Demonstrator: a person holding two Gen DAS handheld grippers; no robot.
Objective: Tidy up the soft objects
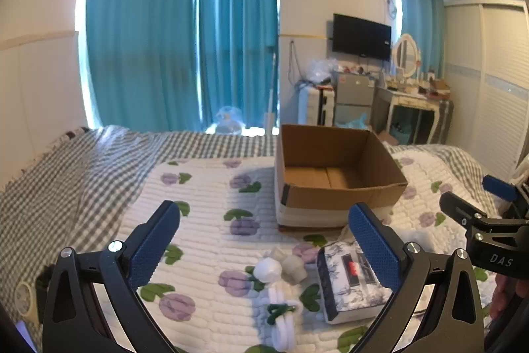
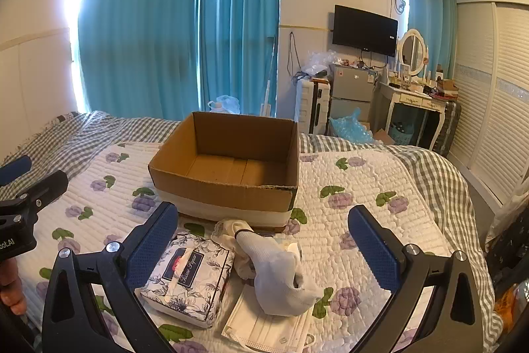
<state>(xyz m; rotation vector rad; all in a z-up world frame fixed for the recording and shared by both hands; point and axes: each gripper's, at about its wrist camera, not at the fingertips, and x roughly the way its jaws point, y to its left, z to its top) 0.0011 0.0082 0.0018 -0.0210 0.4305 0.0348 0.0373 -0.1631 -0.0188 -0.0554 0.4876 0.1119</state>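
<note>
Bedding covered the whole scene: one white quilt [image 2: 363, 187] printed with purple flowers lay over a grey checked sheet [image 1: 76, 167]. One open cardboard box [image 2: 231, 167] stood on the quilt straight beyond the right gripper [image 2: 263, 240], past its fingertips, with nothing visible inside; from the left gripper [image 1: 264, 240] the same box [image 1: 330, 174] sat beyond and toward the right finger.

One tissue pack [image 2: 190, 277] with a dark floral print lay just inside the right gripper's left finger [image 2: 152, 247], its near corner partly hidden by that finger. In the left view the same pack [image 1: 350, 280] lay under the blue pad of the left gripper's right finger [image 1: 375, 248], which blocked part of it.

One white glove [image 2: 281, 270] lay between the right gripper's fingers, draped over one face mask [image 2: 267, 330] near the lower edge and touching a crumpled cream cloth [image 2: 231, 229] close to the box.

Between the left gripper's fingers lay a pile of small white soft pieces [image 1: 279, 290] with a dark green tie; their number could not be told.

Both grippers' fingers were spread wide apart, gripping nothing, above the quilt. Each gripper showed at the edge of the other's view.
</note>
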